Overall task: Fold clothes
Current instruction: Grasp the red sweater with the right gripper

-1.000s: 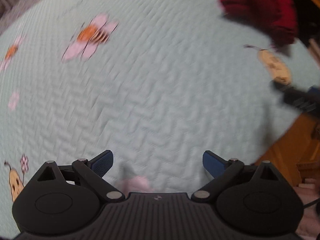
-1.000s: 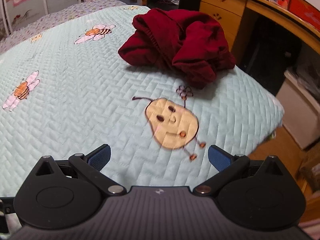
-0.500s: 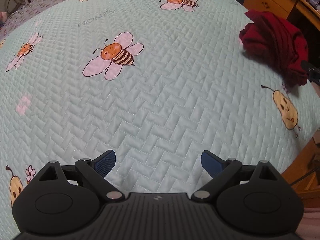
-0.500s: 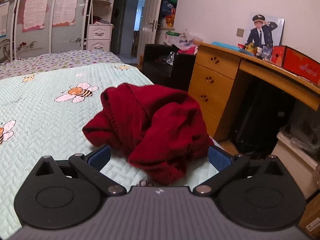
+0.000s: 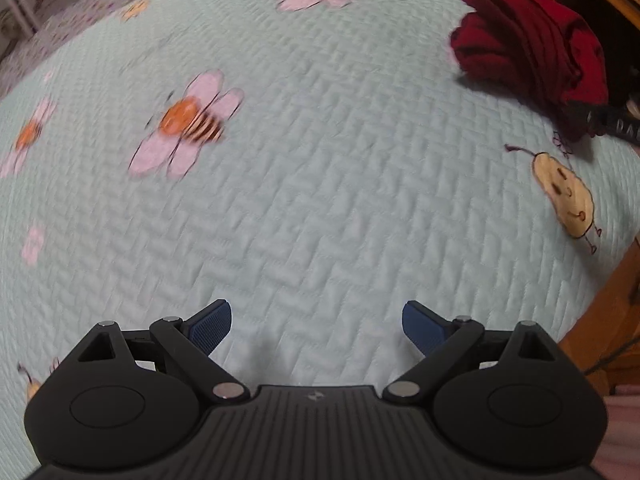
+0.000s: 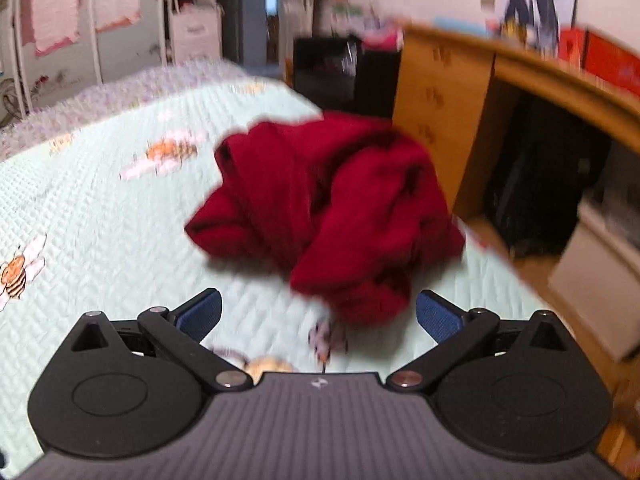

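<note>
Nothing is folded yet, as far as I can judge: the red garment point(image 6: 332, 216) sits in a crumpled heap on the pale green quilt point(image 5: 320, 200), near the bed's right edge beside the wooden desk point(image 6: 460, 92). All the work is left: grasp it, spread it flat, then fold it.

My right gripper point(image 6: 318, 312) hangs just short of the heap's near edge, jaws wide apart and holding nothing; the lowest fold of cloth lies between the two blue pads without touching either, as far as the blur lets me tell. My left gripper point(image 5: 316, 322) is also spread wide and empty, over bare quilt, well apart from the garment point(image 5: 532, 52), which lies far to its right.

The left wrist view shows me the open stretch of quilt with its bee print point(image 5: 188, 120) and pear print point(image 5: 566, 196), room to lay the garment out. The right wrist view gives the heap close up, plus the desk and the far room.
</note>
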